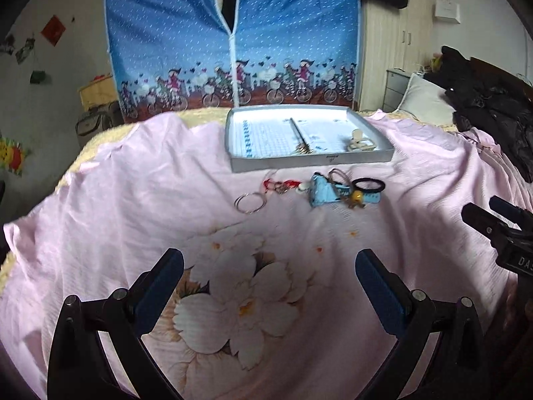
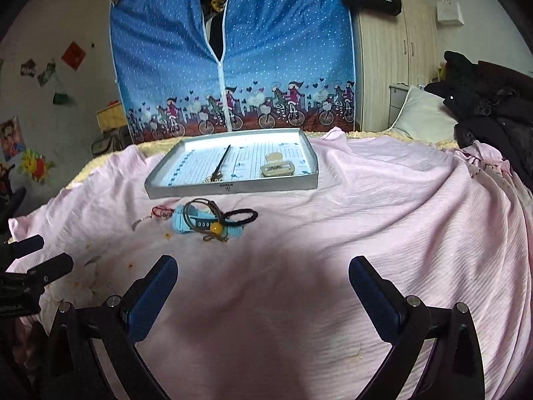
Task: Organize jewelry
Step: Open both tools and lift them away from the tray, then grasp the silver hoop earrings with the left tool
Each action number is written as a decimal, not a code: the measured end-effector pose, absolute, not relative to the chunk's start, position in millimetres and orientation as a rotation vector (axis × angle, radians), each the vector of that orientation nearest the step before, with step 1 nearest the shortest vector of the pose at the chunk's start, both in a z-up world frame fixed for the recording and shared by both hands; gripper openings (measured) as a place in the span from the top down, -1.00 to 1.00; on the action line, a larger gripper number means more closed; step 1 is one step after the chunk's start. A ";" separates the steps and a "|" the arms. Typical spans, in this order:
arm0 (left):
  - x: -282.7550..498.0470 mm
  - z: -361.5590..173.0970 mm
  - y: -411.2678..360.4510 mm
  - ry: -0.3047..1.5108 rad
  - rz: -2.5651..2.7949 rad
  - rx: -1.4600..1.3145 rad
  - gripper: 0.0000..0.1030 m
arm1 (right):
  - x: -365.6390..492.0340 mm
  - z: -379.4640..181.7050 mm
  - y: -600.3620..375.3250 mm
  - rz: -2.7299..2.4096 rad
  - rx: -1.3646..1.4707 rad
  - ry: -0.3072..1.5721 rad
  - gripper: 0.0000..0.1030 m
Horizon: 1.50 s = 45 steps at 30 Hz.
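While the loose jewelry [image 2: 206, 221] lies in a small cluster on the pink sheet [image 2: 383, 206], just in front of the tray's [image 2: 233, 189] near wall, we hold both tongs well short of it, so the coming move is a reach straight ahead. That cluster strings out crosswise, from the metal ring [image 1: 250, 202] at the left end, past a red charm [image 1: 278, 185] and a blue watch-like piece [image 2: 200, 224] with a yellow bead [image 2: 215, 229], to the black hair tie [image 2: 241, 217] at the right. Our left gripper [image 1: 269, 268] faces it slightly right of centre; from our right gripper [image 2: 263, 271] it lies ahead and to the left. We judge the left nearer the ring and the right nearer the hair tie. Both pairs of jaws are spread wide and carry nothing. Inside the tray a long hairpin [image 2: 221, 163] runs front to back, and a cream clip [image 2: 278, 166] sits near the right corner. Our left view shows the ring as a full loop, clear of the rest; our right view shows only an edge-on sliver of it, but separates the brown cord loop [image 2: 200, 205] from the blue piece more plainly.
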State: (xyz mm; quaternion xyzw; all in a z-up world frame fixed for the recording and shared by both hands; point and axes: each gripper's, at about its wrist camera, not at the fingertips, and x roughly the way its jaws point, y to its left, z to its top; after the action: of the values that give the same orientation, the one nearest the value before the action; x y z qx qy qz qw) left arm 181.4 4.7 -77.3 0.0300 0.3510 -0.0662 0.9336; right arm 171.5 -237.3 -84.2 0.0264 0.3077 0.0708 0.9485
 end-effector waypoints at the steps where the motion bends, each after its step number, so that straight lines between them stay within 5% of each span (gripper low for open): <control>1: 183.1 -78.9 7.4 0.729 -0.133 0.049 -0.97 | 172.8 -85.5 -235.8 0.145 0.048 0.634 -1.00; 13: 208.0 -81.1 31.9 0.785 -0.099 -0.020 -0.97 | 187.6 -96.5 -218.5 0.208 -0.010 0.715 -1.00; 23: 252.8 -104.7 42.2 0.874 -0.155 -0.048 -0.96 | 236.9 -110.8 -241.2 0.419 0.246 0.783 -1.00; 34: 310.0 -115.1 46.3 0.902 -0.211 -0.074 -0.94 | 281.0 -133.6 -212.0 0.505 0.048 0.865 -1.00; 37: 324.6 -116.0 41.5 0.908 -0.222 -0.056 -0.80 | 293.2 -134.5 -220.9 0.458 0.061 0.839 -1.00; 41: 342.1 -125.8 36.4 0.935 -0.251 -0.041 -0.32 | 312.7 -137.6 -235.8 0.415 0.115 0.826 -1.00; 45: 349.9 -135.4 35.0 0.954 -0.273 -0.029 -0.18 | 330.3 -145.2 -241.7 0.417 0.158 0.862 -0.92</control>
State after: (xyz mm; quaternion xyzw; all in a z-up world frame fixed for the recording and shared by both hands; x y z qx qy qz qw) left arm 349.9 35.0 -135.4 -0.0139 0.4575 -0.1310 0.8794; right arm 330.3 -241.7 -145.2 0.0762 0.4141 0.2003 0.8846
